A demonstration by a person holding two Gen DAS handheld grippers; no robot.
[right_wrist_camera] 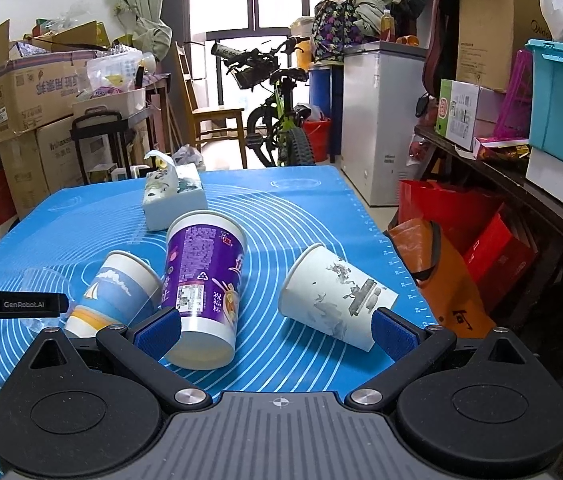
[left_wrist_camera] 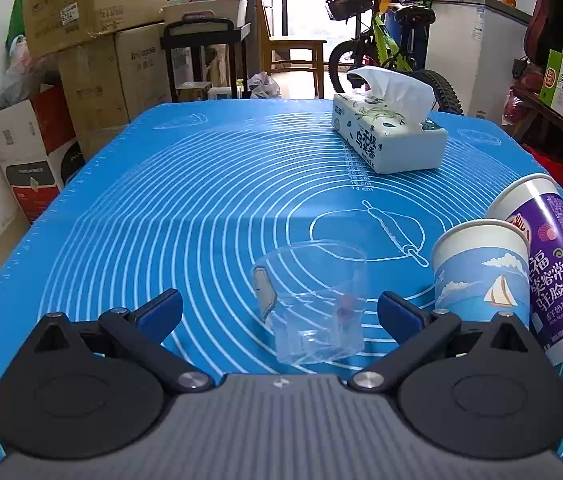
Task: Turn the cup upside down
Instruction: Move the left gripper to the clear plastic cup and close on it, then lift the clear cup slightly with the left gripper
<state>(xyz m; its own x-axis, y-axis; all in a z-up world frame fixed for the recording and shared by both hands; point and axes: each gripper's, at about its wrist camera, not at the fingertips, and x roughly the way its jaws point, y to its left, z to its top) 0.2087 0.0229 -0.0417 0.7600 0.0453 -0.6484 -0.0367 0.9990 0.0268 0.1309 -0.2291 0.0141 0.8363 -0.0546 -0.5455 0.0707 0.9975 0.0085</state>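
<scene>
Between the spread fingers of the left gripper (left_wrist_camera: pixel 279 312) stands a clear plastic cup (left_wrist_camera: pixel 313 300), mouth up on the blue mat (left_wrist_camera: pixel 161 200), untouched. Both claws are released; the right gripper (right_wrist_camera: pixel 277 330) hangs empty, with the purple cup (right_wrist_camera: pixel 203 284) at its left finger and the white printed cup (right_wrist_camera: pixel 333 296) at its right. A good grasp would likely be mid-wall and gentle, since thin plastic probably buckles. Just right of the left claw crowds the sailboat cup (left_wrist_camera: pixel 481 276); leftward lies open mat for turning over.

Both wrist views look low across the blue mat (left_wrist_camera: pixel 201 200), sharing the tissue box (right_wrist_camera: pixel 173 196).
</scene>
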